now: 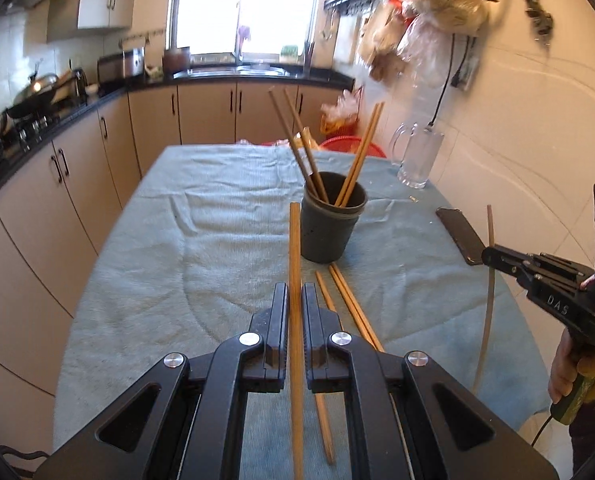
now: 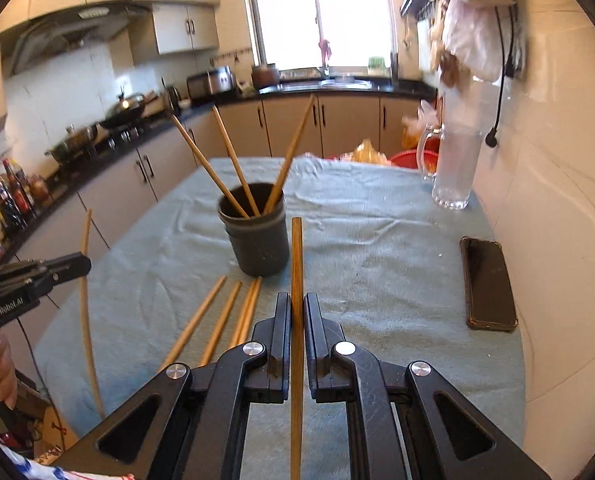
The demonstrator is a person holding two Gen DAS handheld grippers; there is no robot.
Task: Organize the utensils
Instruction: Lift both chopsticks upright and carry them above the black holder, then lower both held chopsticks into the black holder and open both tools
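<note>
A dark cup [image 1: 329, 220] stands on the blue-grey cloth and holds three wooden chopsticks [image 1: 297, 144]; it also shows in the right wrist view [image 2: 257, 236]. My left gripper [image 1: 295, 294] is shut on one chopstick [image 1: 294, 248], held upright just short of the cup. My right gripper [image 2: 297, 304] is shut on another chopstick [image 2: 297, 256], also near the cup. Each gripper appears in the other's view, the right gripper [image 1: 487, 256] and the left gripper [image 2: 85, 260], each with its stick. Several loose chopsticks [image 2: 217, 316] lie on the cloth before the cup, also in the left wrist view [image 1: 349, 304].
A black phone [image 2: 487, 284] lies on the cloth at the right, near the tiled wall. A glass mug [image 2: 453, 168] stands at the far right of the table. Kitchen counters and cabinets [image 1: 77, 168] run along the left and the back.
</note>
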